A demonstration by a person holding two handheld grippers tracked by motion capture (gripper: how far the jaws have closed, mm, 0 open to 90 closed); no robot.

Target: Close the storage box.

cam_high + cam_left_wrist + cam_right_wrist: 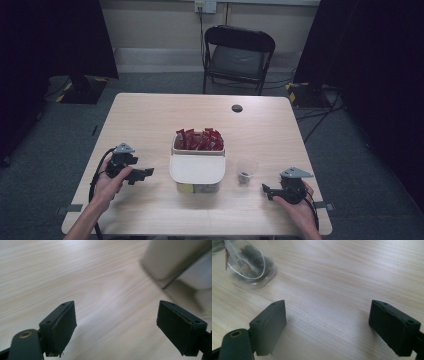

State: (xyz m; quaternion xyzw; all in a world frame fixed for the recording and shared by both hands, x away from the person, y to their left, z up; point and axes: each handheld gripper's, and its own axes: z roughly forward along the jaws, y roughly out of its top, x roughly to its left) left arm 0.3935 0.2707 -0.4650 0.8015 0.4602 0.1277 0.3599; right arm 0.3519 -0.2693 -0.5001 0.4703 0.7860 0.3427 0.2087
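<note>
On table [150, 120], one box [197, 170], one cup [246, 170], two open claws [141, 173] [267, 189]

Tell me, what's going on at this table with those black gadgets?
A person sits at a wooden table with a black two-jaw gripper in each hand. The left gripper and the right gripper both rest near the table's front edge, jaws open, holding nothing. Between them stands a white box with red packets in its far half, and a small clear cup with something dark inside stands beside it.
</note>
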